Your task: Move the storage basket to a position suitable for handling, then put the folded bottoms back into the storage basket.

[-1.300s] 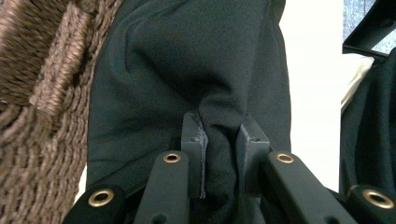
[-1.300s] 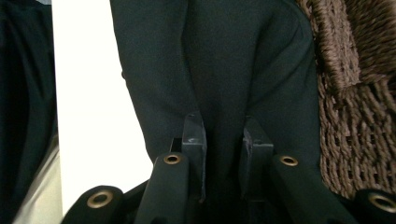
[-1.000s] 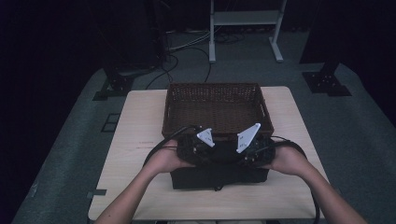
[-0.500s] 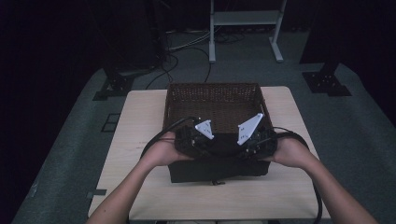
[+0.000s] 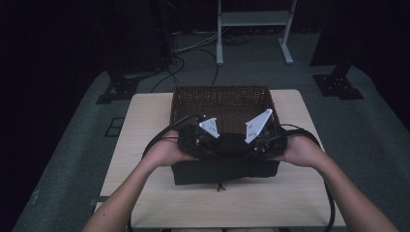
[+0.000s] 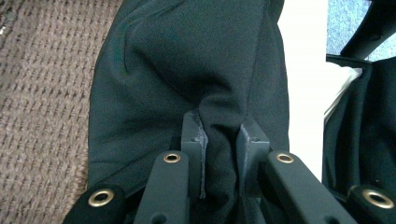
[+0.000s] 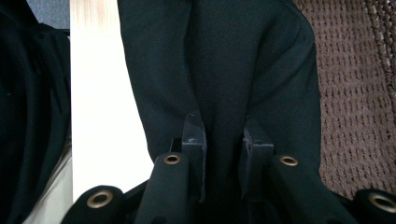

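- High view: the left gripper point(image 5: 205, 137) and the right gripper point(image 5: 258, 135) sit side by side at the near edge of the wicker basket point(image 5: 222, 99), each held in a hand. A black garment point(image 5: 225, 164) hangs from both sets of fingers; its lower part drapes down in front of them onto the worktop point(image 5: 145, 125). The basket lies just beyond the fingers.
- Left gripper view: the fingers point(image 6: 194, 135) are closed on a fold of the black garment point(image 6: 187, 60), with the cloth pinched between the two pads and bulging out just past them. The woven basket point(image 6: 42, 116) lies to one side of the fingers and a strip of pale worktop point(image 6: 306, 93) to the other.
- Right gripper view: the fingers point(image 7: 194, 135) are closed on a fold of the black garment point(image 7: 224, 60), the cloth gathered between the pads. The worktop point(image 7: 102, 107) shows to one side of the fingers and the basket point(image 7: 355, 102) to the other.
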The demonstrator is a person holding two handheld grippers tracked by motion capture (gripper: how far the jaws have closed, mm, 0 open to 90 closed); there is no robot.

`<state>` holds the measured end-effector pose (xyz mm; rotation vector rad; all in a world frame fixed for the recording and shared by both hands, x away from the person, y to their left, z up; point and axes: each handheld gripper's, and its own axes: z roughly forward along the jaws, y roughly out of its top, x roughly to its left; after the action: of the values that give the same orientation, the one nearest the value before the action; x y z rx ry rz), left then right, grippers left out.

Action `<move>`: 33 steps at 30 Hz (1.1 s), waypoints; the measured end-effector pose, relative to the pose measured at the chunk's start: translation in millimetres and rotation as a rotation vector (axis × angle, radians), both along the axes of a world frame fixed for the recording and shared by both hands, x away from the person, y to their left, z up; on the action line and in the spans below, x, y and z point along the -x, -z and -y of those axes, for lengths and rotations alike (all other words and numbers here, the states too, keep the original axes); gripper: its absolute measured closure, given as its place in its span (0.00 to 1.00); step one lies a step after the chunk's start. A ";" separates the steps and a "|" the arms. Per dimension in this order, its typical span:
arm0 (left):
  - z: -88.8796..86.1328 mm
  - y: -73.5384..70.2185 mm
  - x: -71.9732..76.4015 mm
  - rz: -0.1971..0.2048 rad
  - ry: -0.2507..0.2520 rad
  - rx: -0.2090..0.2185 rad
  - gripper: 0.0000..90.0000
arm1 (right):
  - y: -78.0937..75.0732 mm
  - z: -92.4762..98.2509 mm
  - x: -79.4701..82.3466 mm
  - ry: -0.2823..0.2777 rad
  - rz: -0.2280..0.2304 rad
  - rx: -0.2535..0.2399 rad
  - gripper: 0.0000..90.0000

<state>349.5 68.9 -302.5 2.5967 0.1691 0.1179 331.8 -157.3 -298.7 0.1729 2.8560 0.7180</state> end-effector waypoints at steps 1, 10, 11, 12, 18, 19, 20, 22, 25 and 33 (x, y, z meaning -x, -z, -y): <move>-0.1 -1.1 0.0 -0.004 -0.005 0.004 0.85 | -1.6 -0.1 -0.3 0.004 -0.002 0.000 0.83; -1.8 -11.5 -3.4 0.004 0.000 0.000 0.85 | -11.4 -1.7 -3.2 0.002 -0.004 -0.005 0.83; -1.9 -13.1 -4.1 0.006 0.005 -0.006 0.85 | -12.1 -1.5 -4.5 -0.005 -0.001 -0.009 0.83; -1.7 -14.0 -4.4 0.006 0.002 -0.002 0.85 | -13.1 -1.3 -4.6 0.000 -0.005 -0.011 0.83; -2.3 -20.8 -8.5 0.014 0.009 0.000 0.84 | -19.5 -1.5 -7.8 0.005 -0.002 -0.014 0.83; -2.7 -21.7 -8.9 0.014 0.012 0.004 0.84 | -21.0 -1.5 -8.3 0.003 0.000 -0.014 0.83; -3.3 -23.0 -9.9 0.013 0.018 0.003 0.84 | -22.5 -1.4 -8.4 0.006 -0.003 -0.013 0.83; -3.6 -24.3 -10.6 0.007 0.016 0.015 0.85 | -25.3 -1.7 -8.2 0.010 -0.004 -0.013 0.83; -4.0 -26.8 -10.6 0.011 0.017 0.017 0.84 | -28.9 -2.4 -8.1 0.010 -0.001 -0.008 0.83; -6.8 -38.9 -10.3 0.023 0.015 -0.001 0.84 | -37.7 -4.8 -10.3 -0.007 0.005 -0.018 0.83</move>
<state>359.8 75.7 -263.7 2.5956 0.1411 0.1428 342.1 -152.5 -261.1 0.1643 2.8477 0.7452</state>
